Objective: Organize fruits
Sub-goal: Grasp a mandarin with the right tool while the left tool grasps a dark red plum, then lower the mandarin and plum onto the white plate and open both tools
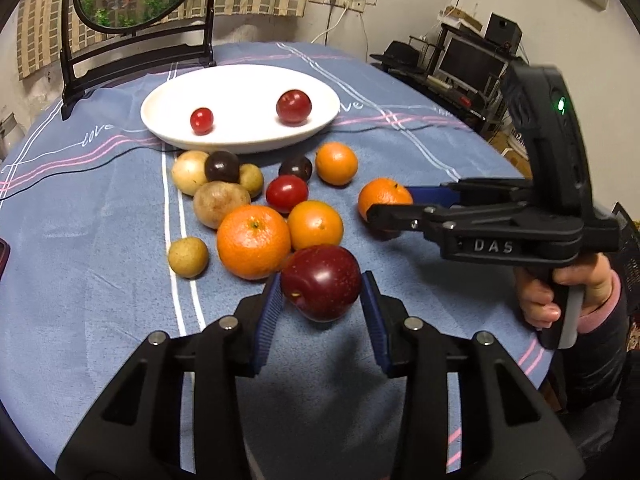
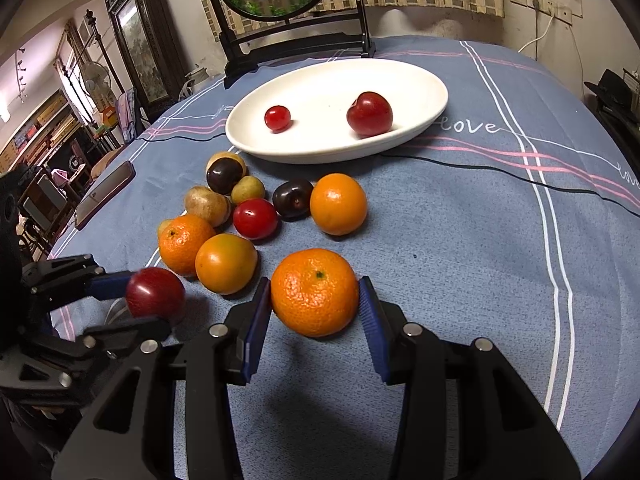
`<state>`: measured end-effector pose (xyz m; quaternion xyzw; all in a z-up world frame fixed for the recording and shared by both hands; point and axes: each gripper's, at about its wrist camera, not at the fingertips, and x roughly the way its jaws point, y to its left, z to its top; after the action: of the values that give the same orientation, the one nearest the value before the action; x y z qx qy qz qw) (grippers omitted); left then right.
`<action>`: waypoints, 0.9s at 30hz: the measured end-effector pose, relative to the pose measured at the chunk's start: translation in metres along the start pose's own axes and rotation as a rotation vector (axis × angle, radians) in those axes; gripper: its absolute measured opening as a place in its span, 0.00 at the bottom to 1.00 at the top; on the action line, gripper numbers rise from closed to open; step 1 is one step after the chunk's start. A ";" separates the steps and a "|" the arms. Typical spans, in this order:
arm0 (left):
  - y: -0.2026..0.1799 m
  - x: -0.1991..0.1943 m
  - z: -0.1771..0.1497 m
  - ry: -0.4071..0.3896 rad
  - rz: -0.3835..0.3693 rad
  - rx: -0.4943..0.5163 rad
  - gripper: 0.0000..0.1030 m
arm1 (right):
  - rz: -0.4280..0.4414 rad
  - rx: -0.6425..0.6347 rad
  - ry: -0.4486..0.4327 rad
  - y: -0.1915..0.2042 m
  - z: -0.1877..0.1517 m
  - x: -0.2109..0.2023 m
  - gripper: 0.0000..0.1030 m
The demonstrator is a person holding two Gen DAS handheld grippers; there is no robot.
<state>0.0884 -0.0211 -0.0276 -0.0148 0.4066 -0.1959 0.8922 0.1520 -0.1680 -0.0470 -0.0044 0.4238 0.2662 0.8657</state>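
My left gripper point(image 1: 322, 298) is shut on a dark red plum point(image 1: 320, 282), held just above the blue tablecloth; both also show in the right wrist view, gripper point(image 2: 136, 304) and plum point(image 2: 155, 292). My right gripper point(image 2: 316, 300) is shut on an orange tangerine point(image 2: 315, 292); in the left wrist view the gripper point(image 1: 390, 206) holds that tangerine point(image 1: 382, 196) at the right. A white oval plate point(image 1: 240, 136) point(image 2: 320, 148) holds two red plums point(image 1: 293, 106) point(image 1: 201, 120). Loose fruit lies in front of the plate: tangerines point(image 1: 253, 241), a red plum point(image 1: 286, 193), dark plums point(image 1: 221, 166) and several tan fruits point(image 1: 220, 203).
A framed round screen on a black stand point(image 1: 136, 52) point(image 2: 296, 44) stands behind the plate. A phone point(image 2: 105, 193) lies at the table's left edge. A thin black cable point(image 2: 500, 172) crosses the cloth. Shelves with electronics point(image 1: 472, 68) stand beyond the right edge.
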 end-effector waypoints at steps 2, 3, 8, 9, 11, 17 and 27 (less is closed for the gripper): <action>0.005 -0.005 0.004 -0.017 -0.020 -0.016 0.39 | 0.003 -0.003 -0.004 0.001 0.000 0.000 0.43; 0.008 -0.007 0.007 -0.022 -0.033 -0.025 0.39 | 0.003 0.000 -0.008 0.000 0.001 -0.001 0.43; 0.025 -0.018 0.041 -0.094 -0.061 -0.056 0.40 | 0.020 -0.004 -0.074 0.007 0.019 -0.008 0.43; 0.030 -0.018 0.051 -0.113 -0.046 -0.058 0.40 | 0.015 -0.014 -0.095 0.010 0.027 -0.009 0.43; 0.040 -0.014 0.073 -0.141 -0.013 -0.062 0.40 | 0.013 -0.025 -0.132 0.013 0.040 -0.010 0.43; 0.086 0.033 0.134 -0.132 0.041 -0.161 0.40 | 0.013 -0.059 -0.204 0.019 0.097 0.016 0.43; 0.133 0.086 0.160 -0.048 0.141 -0.270 0.40 | -0.037 -0.097 -0.103 0.019 0.122 0.071 0.43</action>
<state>0.3016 0.0491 -0.0074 -0.1106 0.4079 -0.0758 0.9031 0.2679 -0.0906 -0.0167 -0.0403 0.3653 0.2704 0.8899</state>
